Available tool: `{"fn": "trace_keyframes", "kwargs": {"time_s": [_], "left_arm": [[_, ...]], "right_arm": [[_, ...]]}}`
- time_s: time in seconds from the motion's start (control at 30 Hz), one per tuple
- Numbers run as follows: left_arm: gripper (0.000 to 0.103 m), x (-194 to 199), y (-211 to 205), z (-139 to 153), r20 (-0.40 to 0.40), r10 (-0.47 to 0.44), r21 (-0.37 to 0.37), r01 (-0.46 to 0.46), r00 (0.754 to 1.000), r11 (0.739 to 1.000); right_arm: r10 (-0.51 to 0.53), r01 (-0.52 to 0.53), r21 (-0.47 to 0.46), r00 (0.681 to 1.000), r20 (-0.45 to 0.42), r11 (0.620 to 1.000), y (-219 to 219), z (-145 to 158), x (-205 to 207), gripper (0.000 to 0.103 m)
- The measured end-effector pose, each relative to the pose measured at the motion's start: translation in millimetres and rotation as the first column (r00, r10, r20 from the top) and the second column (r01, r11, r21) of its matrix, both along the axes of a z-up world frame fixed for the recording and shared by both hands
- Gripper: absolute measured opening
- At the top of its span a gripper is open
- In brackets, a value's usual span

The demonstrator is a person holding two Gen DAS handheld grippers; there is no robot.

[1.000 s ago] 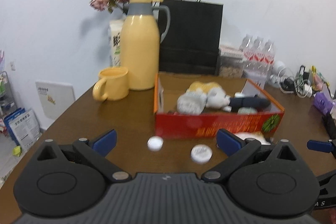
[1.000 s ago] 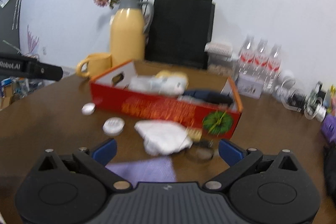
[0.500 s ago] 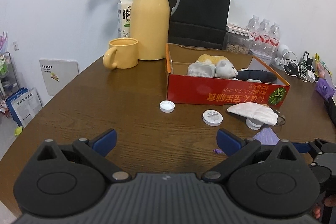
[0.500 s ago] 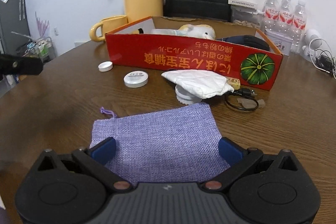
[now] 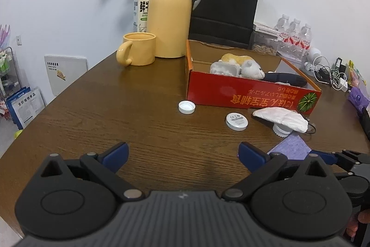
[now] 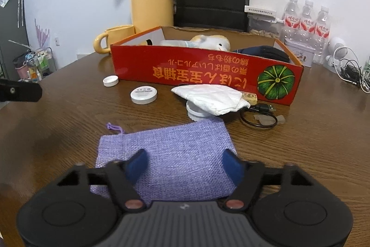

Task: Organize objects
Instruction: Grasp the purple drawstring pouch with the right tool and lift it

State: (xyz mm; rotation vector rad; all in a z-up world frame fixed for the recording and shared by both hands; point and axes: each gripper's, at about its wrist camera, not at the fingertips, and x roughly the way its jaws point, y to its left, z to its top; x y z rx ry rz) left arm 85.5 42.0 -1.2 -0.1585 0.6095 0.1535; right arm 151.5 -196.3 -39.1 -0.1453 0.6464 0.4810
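Observation:
A flat purple drawstring pouch (image 6: 166, 145) lies on the brown table (image 6: 57, 131), with my right gripper (image 6: 183, 156) right over its near half. The blue fingers (image 6: 138, 161) are closing with the pouch fabric between them; the pads are apart from each other and no squeeze shows. My left gripper (image 5: 182, 149) is open over bare wood, nothing between its fingers. Further back stands a red cardboard box (image 6: 208, 71) holding a plush toy and a dark item. In the left wrist view the pouch (image 5: 291, 149) peeks out at the right.
In front of the box lie a white bottle cap (image 6: 110, 81), a round white tin (image 6: 143, 95), a white cloth (image 6: 212, 96) draped over a white lid, and a black cable loop (image 6: 257, 117). A yellow jug (image 5: 171, 15), mug (image 5: 138, 51), black bag and water bottles line the back.
Both grippers have come down toward the table. The right gripper's fingers have drawn closer together over the purple pouch. The left gripper's fingers stay wide apart.

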Motion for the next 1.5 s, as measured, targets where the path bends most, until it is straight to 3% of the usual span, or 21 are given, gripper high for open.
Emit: {"fn": "trace_keyframes", "kwargs": {"time_s": [0.03,0.1,0.23,0.27,0.3,0.33,0.4,0.5,0.6,0.77,0.8,0.87,0.93,0.97,1.03,1.1,1.23,1.5], "left_arm": [[0.103,0,0,-1,-0.002,0.002,-0.002,-0.002,1.000,1.000],[0.103,0,1,-2,-0.004,0.003,-0.004,-0.003,1.000,1.000],[0.103,0,0,-3,-0.004,0.004,-0.007,-0.004,1.000,1.000],[0.103,-1,1,-3,-0.001,0.005,-0.007,-0.005,1.000,1.000],[0.103,-2,1,-2,0.004,0.006,-0.007,-0.006,1.000,1.000],[0.103,-2,3,-1,0.008,0.009,-0.007,-0.009,1.000,1.000],[0.103,-3,5,1,0.015,0.018,-0.008,-0.018,1.000,1.000],[0.103,-3,6,1,0.016,0.027,-0.010,-0.026,1.000,1.000],[0.103,-3,7,-1,0.008,0.022,-0.014,-0.022,1.000,1.000],[0.103,-5,8,-4,0.001,0.017,-0.021,-0.017,1.000,1.000],[0.103,-5,8,-4,0.002,0.017,-0.023,-0.017,1.000,1.000],[0.103,-6,8,-5,0.002,0.016,-0.027,-0.016,1.000,1.000],[0.103,-7,8,-6,-0.001,0.017,-0.028,-0.017,1.000,0.999],[0.103,-7,8,-6,-0.004,0.018,-0.028,-0.018,1.000,0.999],[0.103,-6,8,-7,-0.008,0.020,-0.028,-0.020,1.000,0.999],[0.103,-5,7,-8,-0.011,0.020,-0.029,-0.021,1.000,0.999],[0.103,-4,7,-11,-0.015,0.019,-0.027,-0.020,1.000,0.999],[0.103,5,13,-18,-0.030,0.039,-0.028,-0.040,0.999,0.999]], "right_arm": [[0.000,0.000,0.002,1.000,0.005,1.000,0,0,-1,0.046],[0.002,-0.002,0.001,1.000,0.012,1.000,0,1,-2,0.034],[0.012,-0.012,-0.002,1.000,0.018,1.000,1,1,-3,0.032],[0.008,-0.008,0.017,1.000,0.011,1.000,-1,1,-3,0.034],[0.008,-0.008,0.039,1.000,0.005,0.999,-4,2,-3,0.050],[0.008,-0.008,0.064,1.000,0.005,0.998,-6,3,-4,0.078],[0.040,-0.041,0.078,0.999,0.019,0.996,-3,7,-9,0.102],[0.115,-0.115,0.026,0.993,0.002,0.993,13,8,-13,0.103],[0.115,-0.117,-0.056,0.993,-0.035,0.992,29,-1,-4,0.103],[0.101,-0.102,-0.022,0.994,-0.039,0.995,25,-2,0,0.103],[0.099,-0.099,-0.021,0.994,-0.037,0.995,24,-2,-1,0.099],[0.080,-0.080,-0.014,0.997,-0.017,0.997,21,-1,-3,0.080],[0.044,-0.044,-0.002,0.999,0.002,0.999,14,1,-4,0.050],[0.032,-0.032,0.005,0.999,0.004,0.999,9,1,-4,0.045],[0.014,-0.014,0.013,1.000,0.006,1.000,1,1,-1,0.018],[-0.014,0.014,0.027,1.000,0.002,1.000,-7,2,2,0.004],[-0.038,0.038,0.057,0.999,-0.003,0.998,-18,2,0,0.003],[-0.113,0.102,0.090,0.985,0.131,0.991,-31,11,-19,0.003]]}}
